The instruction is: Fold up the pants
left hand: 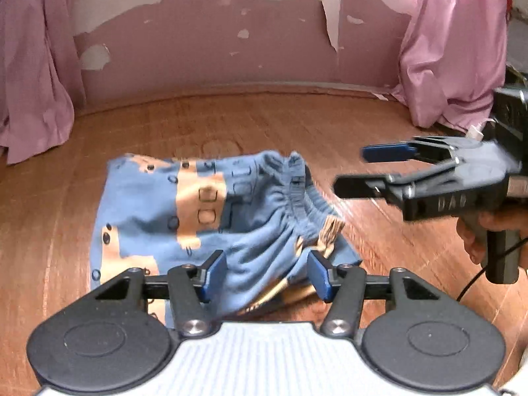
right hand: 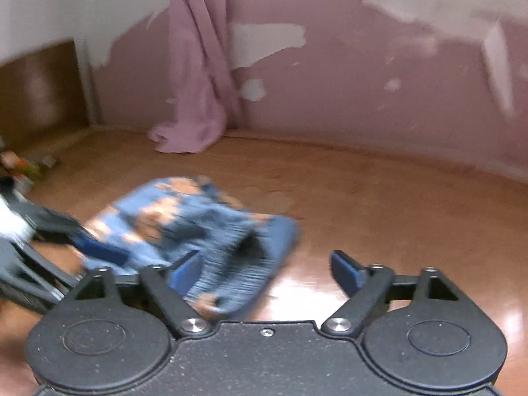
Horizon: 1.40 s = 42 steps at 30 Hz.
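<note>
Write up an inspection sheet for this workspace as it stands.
Surface: wooden floor, glossy, bare around the garment.
Job's things: blue and orange patterned pants, folded in a bunched heap, elastic waistband up.
Clutter: blurred small items at the far left edge.
Grippers: left tongs open over the pants; right tongs open, holding nothing.
Cables: black cable under the right handle.
Surroundings: pink wall with peeling paint; pink curtains.

pants (left hand: pixel 211 217): soft printed cloth | floor (left hand: pixel 330 125): glossy wood | wall (left hand: pixel 204 33): peeling matt paint
</note>
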{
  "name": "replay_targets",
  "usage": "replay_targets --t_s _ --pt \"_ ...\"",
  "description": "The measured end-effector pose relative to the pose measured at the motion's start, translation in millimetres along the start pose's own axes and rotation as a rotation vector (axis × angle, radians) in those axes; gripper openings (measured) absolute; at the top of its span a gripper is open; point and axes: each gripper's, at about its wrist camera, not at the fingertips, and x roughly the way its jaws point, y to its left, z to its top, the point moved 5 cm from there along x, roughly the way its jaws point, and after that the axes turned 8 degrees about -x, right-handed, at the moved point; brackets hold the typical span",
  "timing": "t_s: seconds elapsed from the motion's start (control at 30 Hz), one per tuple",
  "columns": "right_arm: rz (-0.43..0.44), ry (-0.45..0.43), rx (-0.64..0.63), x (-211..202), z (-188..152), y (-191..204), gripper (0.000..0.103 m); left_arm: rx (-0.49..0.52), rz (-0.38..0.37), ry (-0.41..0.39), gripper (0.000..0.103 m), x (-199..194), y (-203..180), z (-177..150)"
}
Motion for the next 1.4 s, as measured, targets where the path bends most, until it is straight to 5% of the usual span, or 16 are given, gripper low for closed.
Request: replay_targets --t_s 0.1,0.23,0.27,0.3,0.33,0.6,0.7,0.77,0.87,0.97,1.03,1.1,1.2,1.27,1.33,1.4 --pt "0.119 0.036 0.111 14 6 4 0.063 0.034 -0.019 0.009 0.055 2 -1 0" --pt "0.171 0.082 0.278 36 11 -3 0.039 0.081 -0.022 0.051 0.011 8 -7 -5" --pt "0.177 0.081 0.338 41 11 -9 0.032 0.088 -0.021 0.051 0.009 9 -8 -5" --pt "0.175 0.081 0.387 44 11 -14 0.008 0.097 -0.017 0.043 0.002 9 -9 -6" --pt "0.171 0.08 0.419 44 11 -17 0.004 0.105 -0.016 0.036 0.002 8 -9 -6" --pt "0.102 0.101 0.36 8 16 -22 0.006 0.098 -0.118 0.023 0.002 -6 -18 -3" --pt "0.043 0.204 0.355 23 -6 -25 0.032 0.089 -0.132 0.075 0.005 6 -14 -12" --pt "0.013 0.184 0.336 14 -8 -20 0.04 0.035 -0.154 0.072 0.014 1 -7 -11" --pt "-0.074 0.115 0.222 -10 4 -4 0.053 -0.016 -0.178 -0.01 0.055 -25 8 -1" --pt "-0.071 0.042 0.1 -17 15 27 0.051 -0.073 -0.081 -0.15 0.06 -47 29 13" --pt "-0.022 0.044 0.003 -5 16 52 0.038 -0.136 0.054 -0.18 0.061 -42 46 22" --pt "0.01 0.102 -0.079 12 7 68 0.022 -0.167 0.164 -0.139 0.058 -27 62 22" --pt "-0.022 0.175 -0.194 22 -16 74 0.022 -0.138 0.26 -0.042 0.064 -7 80 4" --pt "-0.017 0.163 -0.22 12 -19 70 0.031 -0.144 0.248 -0.047 0.072 -8 84 -6" --pt "-0.023 0.15 -0.208 4 -14 63 0.061 -0.155 0.238 -0.041 0.077 -15 87 -7" --pt "-0.024 0.1 -0.175 -4 -1 53 0.063 -0.174 0.238 -0.049 0.083 -25 88 0"
